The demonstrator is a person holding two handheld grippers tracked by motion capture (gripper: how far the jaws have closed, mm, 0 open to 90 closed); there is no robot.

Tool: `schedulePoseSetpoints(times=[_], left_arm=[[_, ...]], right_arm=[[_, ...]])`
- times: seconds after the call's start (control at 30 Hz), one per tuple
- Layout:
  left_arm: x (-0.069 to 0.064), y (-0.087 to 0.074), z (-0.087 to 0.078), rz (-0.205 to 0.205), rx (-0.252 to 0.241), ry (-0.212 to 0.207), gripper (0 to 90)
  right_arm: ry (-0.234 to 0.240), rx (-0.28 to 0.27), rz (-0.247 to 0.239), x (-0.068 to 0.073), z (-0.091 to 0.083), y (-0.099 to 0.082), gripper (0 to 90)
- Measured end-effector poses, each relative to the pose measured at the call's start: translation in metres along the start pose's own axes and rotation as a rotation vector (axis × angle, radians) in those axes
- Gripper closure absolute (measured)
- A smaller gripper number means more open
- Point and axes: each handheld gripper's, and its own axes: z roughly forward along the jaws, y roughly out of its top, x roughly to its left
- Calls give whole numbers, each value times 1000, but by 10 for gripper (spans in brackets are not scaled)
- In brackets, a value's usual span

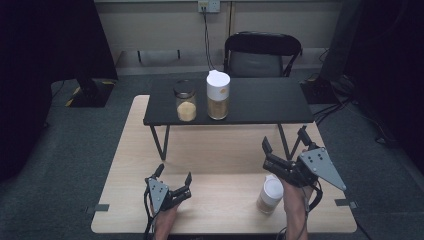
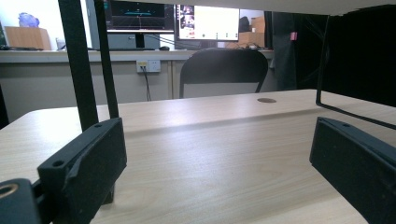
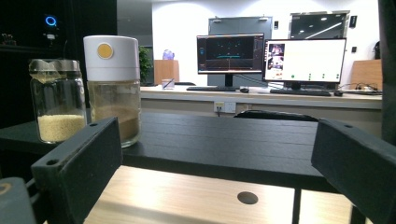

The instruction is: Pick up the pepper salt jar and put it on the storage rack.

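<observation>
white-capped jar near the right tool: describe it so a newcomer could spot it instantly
Start at the light wooden table and go to its near right corner, below the black raised shelf. The white-capped jar stands there, right beside the open right tool. Unlike the two jars on the shelf, the clear-lidded jar and the tall white-topped dispenser jar, it stands alone on the wood.

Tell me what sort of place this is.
Probably an office or lab set up for recording: computer monitors on a long desk, an office chair, and a wooden table carrying a small black shelf with jars.
</observation>
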Motion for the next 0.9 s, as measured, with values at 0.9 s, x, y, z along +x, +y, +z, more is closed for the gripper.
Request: schedulePoseSetpoints(times=[0.9], left_arm=[[0, 0, 0, 0, 0, 1, 33]], right_arm=[[-79, -19, 16, -16, -33, -31, 8]])
